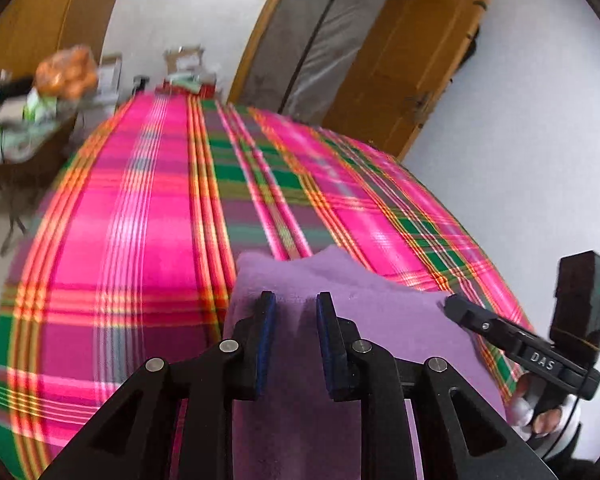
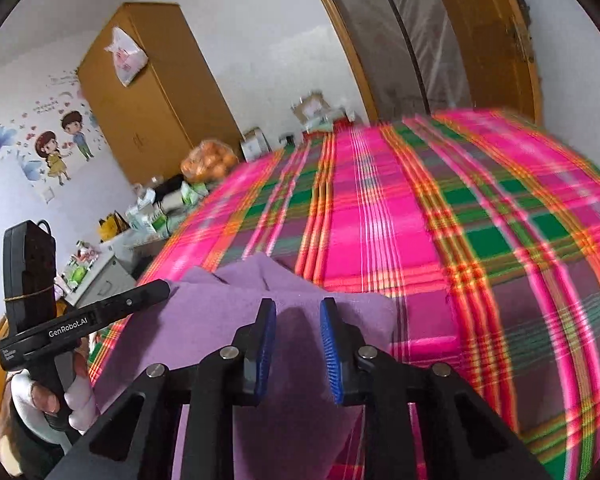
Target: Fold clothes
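One folded, rumpled purple garment [image 1: 380,320]

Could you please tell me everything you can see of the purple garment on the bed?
The purple garment is soft, fleece-like and plain lilac, lying rumpled on the pink plaid bedspread, its far edge bunched into folds. The left gripper and right gripper hang over it, jaws apart, with cloth showing in each gap. Whether the pads touch it is unclear.

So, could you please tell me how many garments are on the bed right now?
1: a purple garment lies on the plaid bed, under both grippers. Others may lie out of view.
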The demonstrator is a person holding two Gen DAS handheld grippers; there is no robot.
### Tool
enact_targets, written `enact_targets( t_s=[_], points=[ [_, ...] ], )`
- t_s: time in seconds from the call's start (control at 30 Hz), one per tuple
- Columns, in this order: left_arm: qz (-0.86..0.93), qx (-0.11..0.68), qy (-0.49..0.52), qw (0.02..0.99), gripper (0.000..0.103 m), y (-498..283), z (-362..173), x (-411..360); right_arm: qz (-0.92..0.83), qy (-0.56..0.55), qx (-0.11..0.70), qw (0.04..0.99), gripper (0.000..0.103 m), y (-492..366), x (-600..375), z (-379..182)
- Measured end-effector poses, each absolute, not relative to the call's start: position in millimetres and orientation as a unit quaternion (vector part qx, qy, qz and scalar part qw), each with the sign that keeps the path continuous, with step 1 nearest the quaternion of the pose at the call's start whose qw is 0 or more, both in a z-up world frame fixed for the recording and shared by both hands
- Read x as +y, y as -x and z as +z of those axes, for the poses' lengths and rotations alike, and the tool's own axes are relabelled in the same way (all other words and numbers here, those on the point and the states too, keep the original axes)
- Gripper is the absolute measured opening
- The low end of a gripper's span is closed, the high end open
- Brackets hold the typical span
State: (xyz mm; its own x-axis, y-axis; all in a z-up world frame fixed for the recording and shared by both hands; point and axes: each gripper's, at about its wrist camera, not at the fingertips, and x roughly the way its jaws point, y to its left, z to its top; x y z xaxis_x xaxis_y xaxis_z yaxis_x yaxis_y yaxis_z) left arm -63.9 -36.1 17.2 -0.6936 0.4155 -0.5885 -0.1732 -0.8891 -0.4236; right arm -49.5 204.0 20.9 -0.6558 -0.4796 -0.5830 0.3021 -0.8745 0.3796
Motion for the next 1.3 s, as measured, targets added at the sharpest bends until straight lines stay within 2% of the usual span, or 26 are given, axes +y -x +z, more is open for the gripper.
enact_targets(
  t_s=[0.13,0.4,0.7,0.83,1.07,1.3],
  points=[
    [0.896,-0.201,0.357,0.173,0.021,62.6,9.1,-38.6,-0.887,-0.392,-0.123,0.209,0.022,64.3,201.5,8.9],
    [0.884,-0.240,0.357,0.181,0.021,52.1,8.8,-51.8,-0.896,-0.386,-0.097,0.198,0.023,63.5,190.8,12.2],
    [0.911,-0.215,0.315,0.159,0.021,-20.2,17.7,-53.1,-0.913,-0.329,-0.047,0.236,0.023,-11.0,184.6,27.2],
    [0.909,-0.191,0.340,0.145,0.021,-16.8,6.6,-45.5,-0.916,-0.329,-0.012,0.228,0.023,-18.6,174.8,18.2],
    [0.917,-0.198,0.320,0.132,0.021,-50.5,7.3,-54.7,-0.914,-0.322,-0.034,0.243,0.023,-31.6,183.7,24.7],
    [0.925,-0.185,0.307,0.125,0.021,-84.6,-6.5,-54.7,-0.921,-0.292,0.006,0.257,0.023,-62.2,184.6,13.2]
  ],
)
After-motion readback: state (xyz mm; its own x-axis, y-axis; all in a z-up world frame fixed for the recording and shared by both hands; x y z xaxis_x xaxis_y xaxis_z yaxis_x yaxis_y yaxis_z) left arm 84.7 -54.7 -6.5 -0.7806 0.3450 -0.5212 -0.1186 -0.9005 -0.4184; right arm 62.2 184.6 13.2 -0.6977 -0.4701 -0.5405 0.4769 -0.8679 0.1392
